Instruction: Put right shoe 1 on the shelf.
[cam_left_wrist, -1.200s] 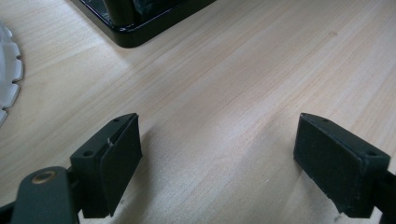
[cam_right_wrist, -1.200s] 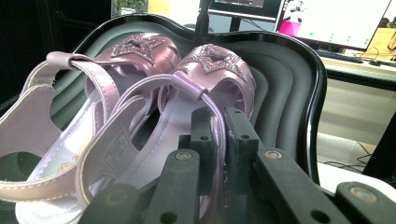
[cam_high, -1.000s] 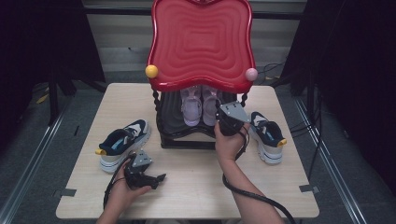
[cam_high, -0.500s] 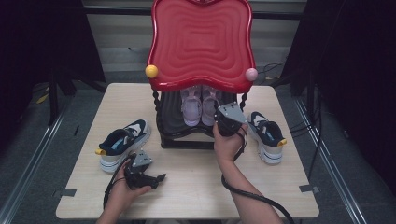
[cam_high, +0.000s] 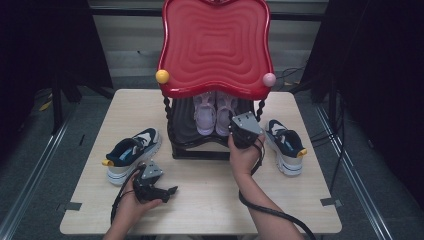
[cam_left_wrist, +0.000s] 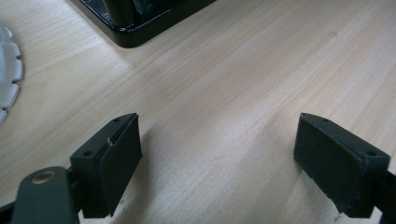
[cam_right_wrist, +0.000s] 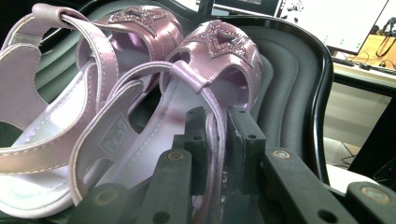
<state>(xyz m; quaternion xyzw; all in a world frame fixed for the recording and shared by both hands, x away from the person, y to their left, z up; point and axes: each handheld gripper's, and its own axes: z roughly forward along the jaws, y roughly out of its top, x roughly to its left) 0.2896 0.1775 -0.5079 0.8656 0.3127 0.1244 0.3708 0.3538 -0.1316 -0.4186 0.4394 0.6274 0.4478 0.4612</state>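
Note:
A pair of pink sandals (cam_high: 215, 112) stands on the black lower shelf (cam_high: 200, 147) of a rack with a red wavy top (cam_high: 216, 45). My right gripper (cam_high: 232, 125) reaches in from the shelf's front. In the right gripper view its jaws (cam_right_wrist: 217, 135) hold the thin heel strap of the right-hand sandal (cam_right_wrist: 205, 60) between them; they have just been opening a little, and the strap still sits tight between the pads. The other sandal (cam_right_wrist: 116, 28) lies beside it. My left gripper (cam_high: 170, 190) rests low over the table, open, with bare wood between its pads (cam_left_wrist: 217, 158).
A dark blue and white sneaker (cam_high: 131, 152) lies left of the rack, its mate (cam_high: 285, 145) on the right. The rack's black base corner (cam_left_wrist: 135, 28) and a sneaker sole (cam_left_wrist: 9, 70) lie ahead of the left gripper. The wooden table (cam_high: 210, 200) has dark floor all round.

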